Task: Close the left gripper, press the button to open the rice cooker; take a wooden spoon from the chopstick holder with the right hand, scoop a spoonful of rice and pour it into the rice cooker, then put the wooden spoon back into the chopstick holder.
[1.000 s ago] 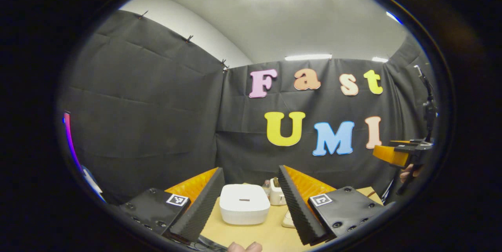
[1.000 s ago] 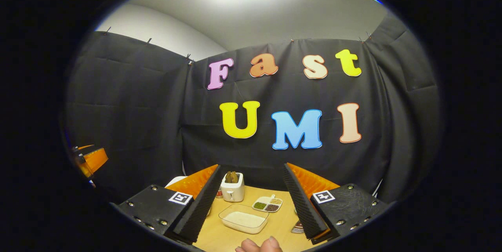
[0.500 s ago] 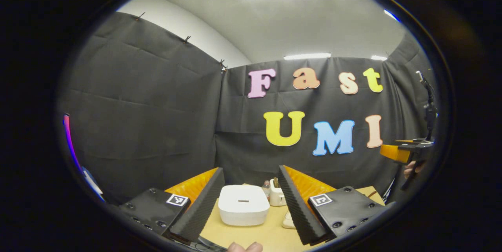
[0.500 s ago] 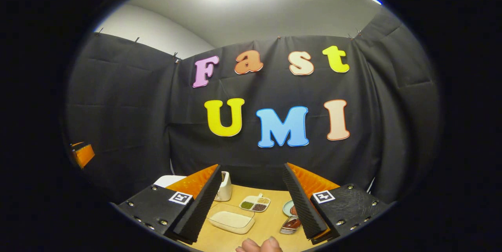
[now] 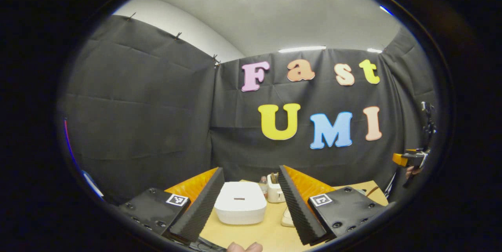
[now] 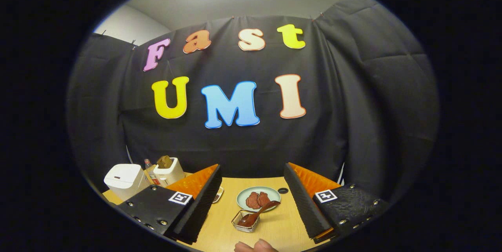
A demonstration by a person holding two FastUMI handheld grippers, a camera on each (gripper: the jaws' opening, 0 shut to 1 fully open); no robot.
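2 tongs are in my hands, and both stand spread wide with nothing between their fingers. My left gripper (image 5: 247, 201) looks straight at the white rice cooker (image 5: 240, 202), which sits lid down on the wooden table (image 5: 270, 232), well ahead of my fingertips. My right gripper (image 6: 253, 201) faces the other end of the table, where the wooden spoon (image 6: 257, 213) leans out of the small wire chopstick holder (image 6: 245, 221), its handle tilted toward the green plate (image 6: 244, 194) just behind. In the right gripper view the cooker (image 6: 124, 179) stands far off to the side, beside a toaster (image 6: 168, 171).

I judge the first step is barely begun: the lid is shut and my left fingers are not yet pressed together. To do it well I would first squeeze the left tongs fully shut, so they make 1 blunt point, then come down on the cooker's button squarely, pushing along its travel rather than sideways, since a light cooker could skid on the smooth top. I cannot tell for certain where the button is; a small dark slot (image 5: 239, 198) shows on the lid. My right tongs should stay clear until the lid is up.

As for writing, each finger mount carries a square black-and-white marker (image 5: 176, 200), and no brand is readable on the cooker.
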